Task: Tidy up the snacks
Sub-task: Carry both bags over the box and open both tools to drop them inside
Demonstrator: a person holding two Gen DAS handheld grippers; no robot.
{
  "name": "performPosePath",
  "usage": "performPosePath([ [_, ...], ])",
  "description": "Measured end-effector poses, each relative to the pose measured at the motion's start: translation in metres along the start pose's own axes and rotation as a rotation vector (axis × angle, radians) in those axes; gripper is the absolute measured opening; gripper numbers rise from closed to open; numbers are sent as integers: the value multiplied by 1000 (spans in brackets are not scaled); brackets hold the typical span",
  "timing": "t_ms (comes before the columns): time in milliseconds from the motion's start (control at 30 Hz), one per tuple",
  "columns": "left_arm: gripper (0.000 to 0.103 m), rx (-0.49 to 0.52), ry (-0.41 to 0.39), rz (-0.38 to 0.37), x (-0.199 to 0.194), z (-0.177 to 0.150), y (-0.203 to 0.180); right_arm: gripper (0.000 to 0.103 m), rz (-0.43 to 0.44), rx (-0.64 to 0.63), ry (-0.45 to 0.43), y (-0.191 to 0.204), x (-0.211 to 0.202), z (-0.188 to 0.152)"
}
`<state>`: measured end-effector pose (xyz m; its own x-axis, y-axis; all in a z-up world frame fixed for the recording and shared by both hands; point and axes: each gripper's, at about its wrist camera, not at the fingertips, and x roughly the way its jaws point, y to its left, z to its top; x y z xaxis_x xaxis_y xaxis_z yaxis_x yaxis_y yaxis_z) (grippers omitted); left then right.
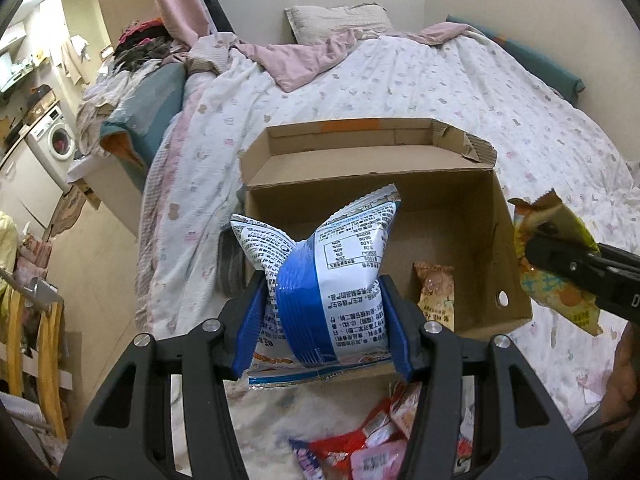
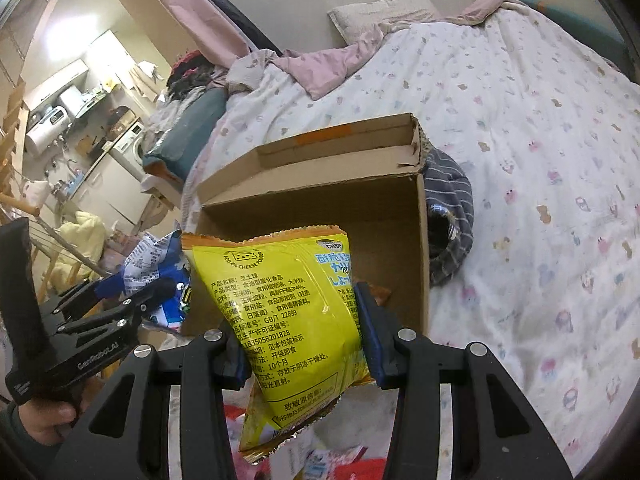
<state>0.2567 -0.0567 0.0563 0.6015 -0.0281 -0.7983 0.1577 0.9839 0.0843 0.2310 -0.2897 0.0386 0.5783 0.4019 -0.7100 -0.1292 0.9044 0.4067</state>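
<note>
A blue and white snack bag (image 1: 320, 276), printed with small text and a nutrition table, is pinched at its waist between the blue pads of the left gripper (image 1: 322, 316), so the bag bulges above and below the jaws. It hangs in the air over the near edge of an open cardboard box (image 1: 460, 216) that sits on a bed. In the right wrist view, a yellow snack bag (image 2: 288, 308) with an orange crimped top edge and black printed text is clamped between the blue pads of the right gripper (image 2: 304, 332), also held up in front of the same box (image 2: 400, 216). Inside the box, against its right inner wall, one orange-brown snack packet (image 1: 436, 292) stands upright. Below the left gripper, more red and pink snack packets (image 1: 376, 440) lie in a loose heap on the bedding. The box's lid flap stands open on its far side. The bed is covered by a white quilt (image 1: 440, 92) with small pastel prints; a pink blanket (image 1: 304, 56) and a pillow (image 1: 336, 20) lie at its far end. A dark striped garment (image 2: 452, 208) lies just beside the box's right wall. A washing machine (image 1: 60, 140) stands far off to the left.
</note>
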Motion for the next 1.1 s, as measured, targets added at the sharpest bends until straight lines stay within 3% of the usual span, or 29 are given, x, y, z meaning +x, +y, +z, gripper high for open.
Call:
performPosePath([
  [500, 50, 0, 16, 8, 35, -3, -9, 46, -32, 18, 25, -6, 27, -4],
  [1100, 53, -15, 36, -57, 41, -4, -8, 47, -64, 69, 44, -15, 35, -5],
])
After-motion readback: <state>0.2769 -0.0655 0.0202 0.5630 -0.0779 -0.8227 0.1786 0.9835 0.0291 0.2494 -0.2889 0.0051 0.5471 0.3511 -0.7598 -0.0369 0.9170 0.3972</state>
